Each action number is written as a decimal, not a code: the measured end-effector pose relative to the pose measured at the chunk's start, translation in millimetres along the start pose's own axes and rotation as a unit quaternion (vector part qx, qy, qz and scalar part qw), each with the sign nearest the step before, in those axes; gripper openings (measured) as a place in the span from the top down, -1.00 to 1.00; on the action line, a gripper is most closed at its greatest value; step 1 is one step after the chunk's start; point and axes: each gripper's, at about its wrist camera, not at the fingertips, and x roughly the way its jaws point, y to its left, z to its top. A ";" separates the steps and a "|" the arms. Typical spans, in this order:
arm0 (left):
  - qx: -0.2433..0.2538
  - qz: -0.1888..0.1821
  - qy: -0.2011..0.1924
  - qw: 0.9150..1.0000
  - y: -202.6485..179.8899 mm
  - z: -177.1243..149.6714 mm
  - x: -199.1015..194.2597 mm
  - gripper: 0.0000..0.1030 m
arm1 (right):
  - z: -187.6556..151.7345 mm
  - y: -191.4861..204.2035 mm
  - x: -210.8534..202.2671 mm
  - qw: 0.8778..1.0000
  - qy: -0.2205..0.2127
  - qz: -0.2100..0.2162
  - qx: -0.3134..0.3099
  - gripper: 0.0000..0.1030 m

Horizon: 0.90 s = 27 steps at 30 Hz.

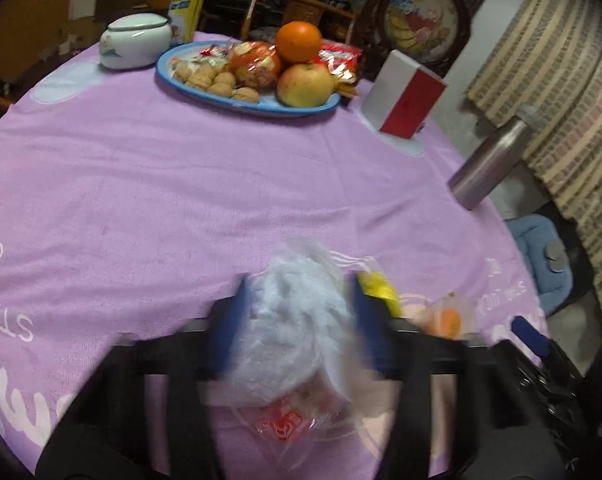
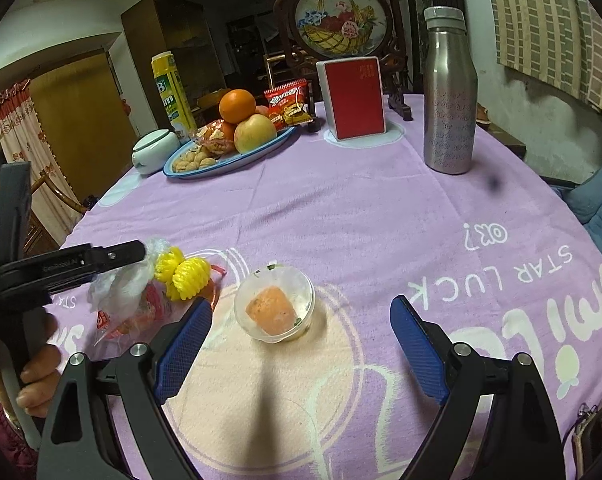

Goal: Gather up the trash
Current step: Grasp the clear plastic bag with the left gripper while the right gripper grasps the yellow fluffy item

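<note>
Purple tablecloth (image 2: 341, 216). My left gripper (image 1: 297, 312) clamps a crumpled clear bag (image 1: 289, 328). My right gripper (image 2: 301, 320) gapes wide, plastic cup (image 2: 275, 308) at twelve o'clock between its fingers, untouched.

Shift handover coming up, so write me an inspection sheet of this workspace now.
Surface: round table under a purple printed tablecloth.
Job's things: crumpled clear plastic bag in the left hand-held gripper; red-printed wrapper under it; yellow foam net beside it; clear plastic cup with an orange piece inside, ahead of the right hand-held gripper.
Clutter: blue plate of fruit and walnuts, white lidded jar, red-and-white box, steel bottle, yellow carton.
Grippers: left hand-held gripper shut on the bag; right hand-held gripper open, holding nothing.
Cables: nothing seen.
Surroundings: framed round embroidery, striped curtain, wooden cabinet.
</note>
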 end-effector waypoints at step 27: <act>-0.068 0.092 -0.019 0.993 64.6 -52.6 -59.8 0.31 | 13.0 78.7 32.8 0.992 0.050 0.084 -0.079 -0.43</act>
